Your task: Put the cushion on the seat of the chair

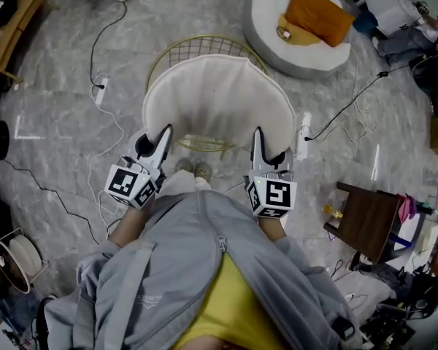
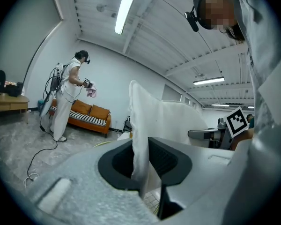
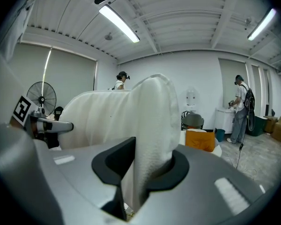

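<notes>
A round white cushion [image 1: 219,99] hangs spread between my two grippers, above a gold wire chair [image 1: 204,48] whose rim and seat edge show behind and below it. My left gripper [image 1: 160,138] is shut on the cushion's near left edge. The right gripper [image 1: 257,138] is shut on its near right edge. In the left gripper view the white cushion [image 2: 152,121] stands pinched between the dark pads [image 2: 166,158]. From the right gripper view the cushion [image 3: 131,121] bulges up out of the closed jaws, with the left gripper's marker cube [image 3: 23,109] beyond it.
A round white pouf [image 1: 301,28] with an orange pillow [image 1: 320,13] sits at the far right. A dark wooden side table [image 1: 369,221] stands to my right. Cables and a power strip [image 1: 101,90] trail over the marble floor. Other people stand by an orange sofa [image 2: 86,115].
</notes>
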